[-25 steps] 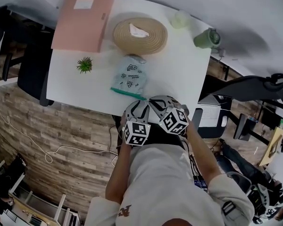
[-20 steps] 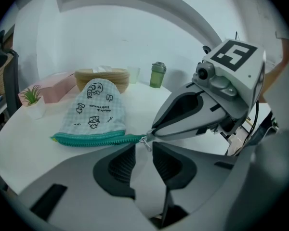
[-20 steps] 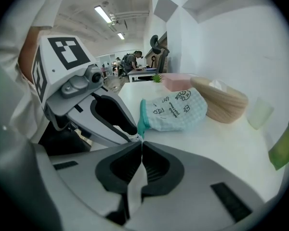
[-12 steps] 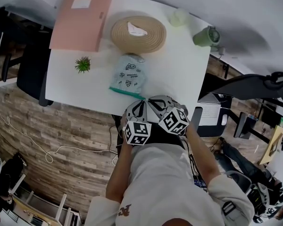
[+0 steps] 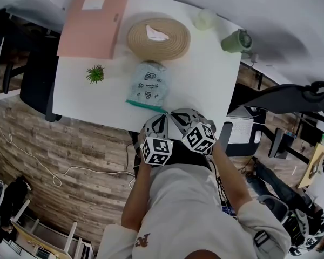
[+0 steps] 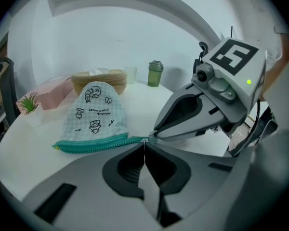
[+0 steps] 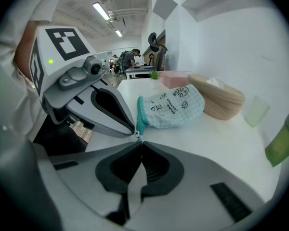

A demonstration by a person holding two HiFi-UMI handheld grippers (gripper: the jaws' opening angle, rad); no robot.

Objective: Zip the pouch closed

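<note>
A pale blue checked pouch (image 5: 148, 85) with a teal zipper (image 6: 91, 143) lies on the white table (image 5: 200, 85), zipper side toward me. Both grippers meet at the zipper's near right end by the table's front edge. My left gripper (image 6: 144, 143) is shut, its tips pinched on that zipper end. My right gripper (image 7: 140, 141) is shut too, tip to tip with the left one, on the same end. A small metal pull (image 7: 136, 134) shows between the two tips. I cannot tell which gripper has hold of it. In the head view the left gripper (image 5: 162, 115) and right gripper (image 5: 170, 113) sit side by side.
Behind the pouch stands a woven basket (image 5: 158, 38). A pink folder (image 5: 92, 23) lies at the far left, with a small green plant (image 5: 95, 73) in front of it. A green bottle (image 5: 236, 42) and a clear cup (image 5: 206, 19) stand at the far right.
</note>
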